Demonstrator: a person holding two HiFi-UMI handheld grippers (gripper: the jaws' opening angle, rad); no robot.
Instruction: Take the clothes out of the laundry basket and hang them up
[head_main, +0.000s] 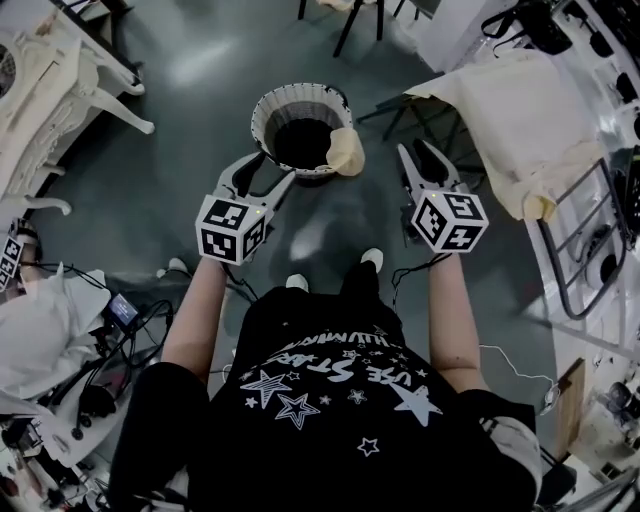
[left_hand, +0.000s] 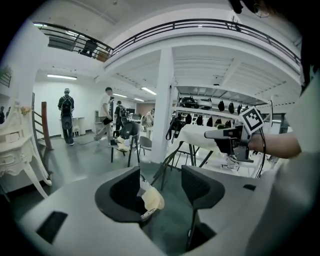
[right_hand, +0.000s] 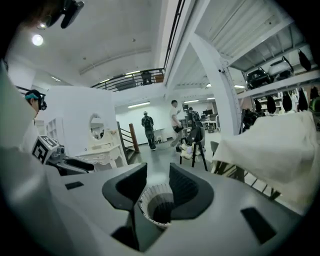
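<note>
1. Reaching both forearms straight out ahead, we hold the left gripper (head_main: 274, 168) and the right gripper (head_main: 414, 148) side by side, each pointing forward and slightly downward.
2. The left gripper's jaws stand wide apart with nothing between them.
3. The right gripper's jaws are parted less widely, and they too are empty.
4. The laundry basket (head_main: 262, 108) stands on the grey floor (head_main: 190, 170) just ahead of our feet. In the head view the left gripper's tips lie at its near left rim, and the right gripper sits off to its right, apart from it.
5. We count two grippers and one basket. One cream garment (head_main: 347, 152) hangs over its right rim, and one larger cream cloth (head_main: 520, 120) is draped on the drying rack (head_main: 585, 245) at the right.
</note>
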